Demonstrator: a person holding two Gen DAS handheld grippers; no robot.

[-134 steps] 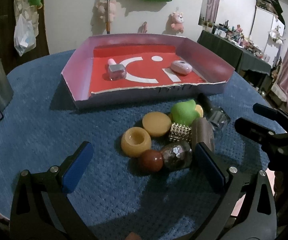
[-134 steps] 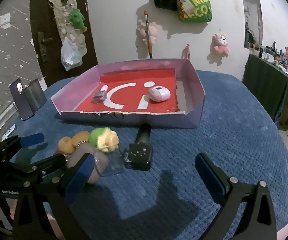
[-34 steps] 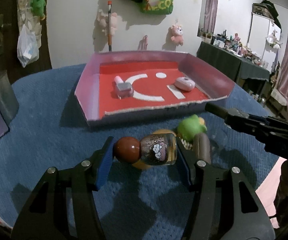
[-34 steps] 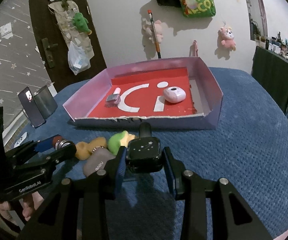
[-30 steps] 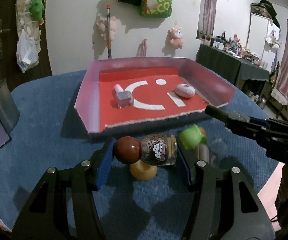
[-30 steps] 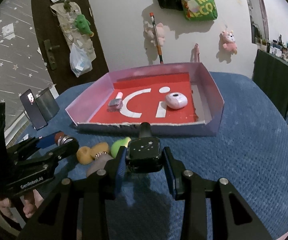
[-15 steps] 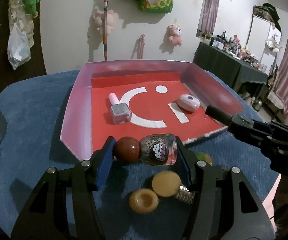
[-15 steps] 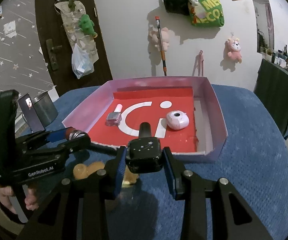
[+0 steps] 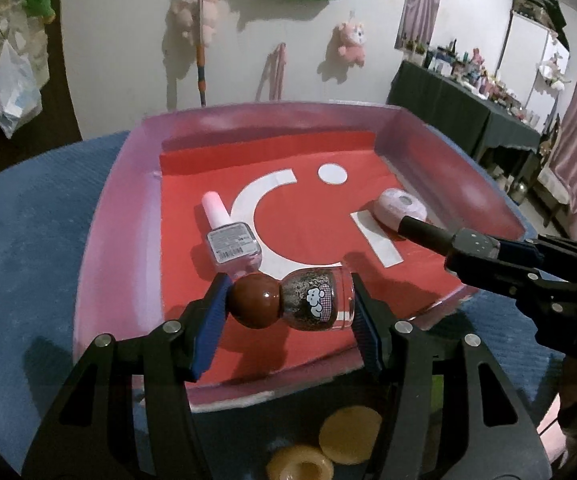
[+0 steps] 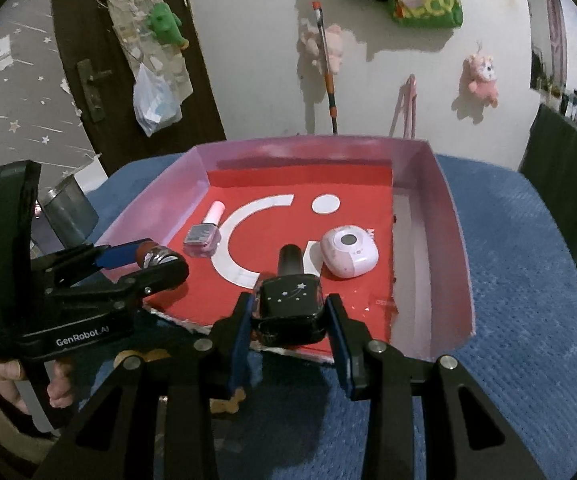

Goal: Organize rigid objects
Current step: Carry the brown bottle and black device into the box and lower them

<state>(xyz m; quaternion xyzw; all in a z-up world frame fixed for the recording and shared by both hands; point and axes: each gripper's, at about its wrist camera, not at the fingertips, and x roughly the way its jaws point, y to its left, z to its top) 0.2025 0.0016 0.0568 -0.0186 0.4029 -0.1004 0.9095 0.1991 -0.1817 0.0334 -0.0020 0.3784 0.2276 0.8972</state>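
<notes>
Two grippers (image 9: 288,304) (image 10: 288,312) each clamp one bottle (image 9: 292,300) (image 10: 288,304).

The left view's bottom edge chops the yellow ring (image 9: 300,465), the right gripper's (image 10: 288,314) fingers hide most of the yellow bits (image 10: 224,400) under them, and the label (image 9: 232,245) on the pink bottle (image 9: 230,236) is too tiny to read.

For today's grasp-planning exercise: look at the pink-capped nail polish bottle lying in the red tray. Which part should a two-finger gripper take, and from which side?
Take the pink-capped nail polish bottle by its squarish glass body, coming from above with one finger on each flat side. It lies flat with its cap pointing to the far wall of the red tray, so the sides are exposed and parallel. The round cap is narrower and would probably roll or slip.
</notes>
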